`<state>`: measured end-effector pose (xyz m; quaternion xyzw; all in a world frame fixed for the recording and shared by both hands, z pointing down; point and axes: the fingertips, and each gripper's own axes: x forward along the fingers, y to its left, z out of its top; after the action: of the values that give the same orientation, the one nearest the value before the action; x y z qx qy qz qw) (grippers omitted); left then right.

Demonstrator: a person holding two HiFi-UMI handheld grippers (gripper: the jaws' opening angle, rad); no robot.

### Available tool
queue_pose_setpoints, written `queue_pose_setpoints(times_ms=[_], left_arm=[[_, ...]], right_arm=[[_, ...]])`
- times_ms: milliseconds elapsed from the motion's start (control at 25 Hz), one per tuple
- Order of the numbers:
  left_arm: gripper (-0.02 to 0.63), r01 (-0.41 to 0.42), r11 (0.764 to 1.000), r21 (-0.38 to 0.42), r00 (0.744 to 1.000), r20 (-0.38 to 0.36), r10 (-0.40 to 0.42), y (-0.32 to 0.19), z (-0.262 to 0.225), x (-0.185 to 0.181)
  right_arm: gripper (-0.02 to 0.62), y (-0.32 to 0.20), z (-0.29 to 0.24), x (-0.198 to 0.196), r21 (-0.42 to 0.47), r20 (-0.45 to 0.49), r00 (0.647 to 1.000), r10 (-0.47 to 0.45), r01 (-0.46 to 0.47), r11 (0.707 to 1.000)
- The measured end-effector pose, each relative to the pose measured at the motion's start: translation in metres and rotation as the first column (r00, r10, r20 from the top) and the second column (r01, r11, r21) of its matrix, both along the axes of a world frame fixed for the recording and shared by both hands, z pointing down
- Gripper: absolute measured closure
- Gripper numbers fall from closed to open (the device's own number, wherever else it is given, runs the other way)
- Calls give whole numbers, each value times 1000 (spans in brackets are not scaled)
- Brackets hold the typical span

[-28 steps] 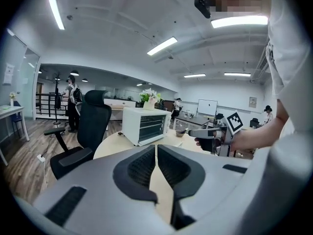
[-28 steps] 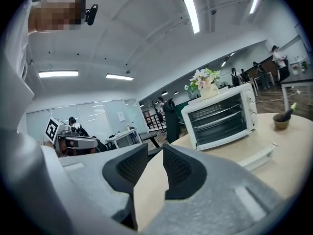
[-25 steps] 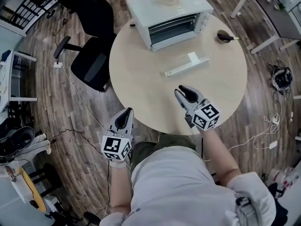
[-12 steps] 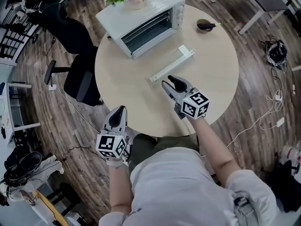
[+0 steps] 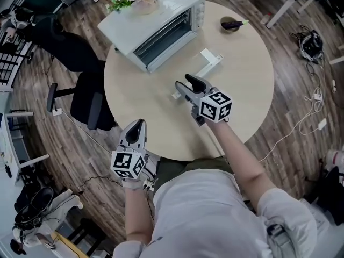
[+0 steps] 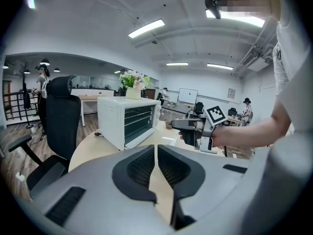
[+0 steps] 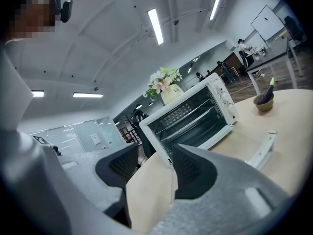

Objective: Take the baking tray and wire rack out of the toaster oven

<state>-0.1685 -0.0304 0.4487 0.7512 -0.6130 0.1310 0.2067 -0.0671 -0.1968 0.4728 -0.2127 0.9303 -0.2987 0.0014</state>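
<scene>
My right fingers (image 5: pixel 194 81) have just been spreading, empty; left fingers (image 5: pixel 135 130) pressed together. Reaching for the white toaster oven (image 5: pixel 161 12), I might clip the white metal bar (image 5: pixel 208 62) lying between.

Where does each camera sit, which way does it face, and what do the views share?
Head view: on the person's head, looking steeply down at the round table; torso, arms, left gripper and right gripper show.
Left gripper view: rides the left gripper, facing the toaster oven past near-closed jaws; right forearm shows.
Right gripper view: rides the right gripper, facing the oven front; empty jaws have just been opening.
Shared: all show the toaster oven.
</scene>
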Motion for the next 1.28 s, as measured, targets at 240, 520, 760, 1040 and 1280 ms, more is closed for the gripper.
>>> queue_pose_setpoints(times_ms=[240,520,760,1040,1280], left_arm=[[604,-75,997,-29,997,-33,74,-37,14,-28],[604,-166,984,-65,984,-77,161,-76,34,-58],[604,-228,970,-87,970,-105,218,-97,49,-73],[604,-297,948,-118,952,-114,284,-114,65,-85],[604,-336,931,-141,939,-127,319,-119,73,-96]], right_arm=[[389,-39,17,-34,-77,4,996,88,-88,993],[388,-90,40,-70,-138,-12,982,186,-186,973],[388,-127,50,-97,-143,-13,970,243,-242,960],[388,-165,68,-125,-133,-38,962,272,-275,952],[388,-187,72,-142,-140,-20,955,295,-295,945]])
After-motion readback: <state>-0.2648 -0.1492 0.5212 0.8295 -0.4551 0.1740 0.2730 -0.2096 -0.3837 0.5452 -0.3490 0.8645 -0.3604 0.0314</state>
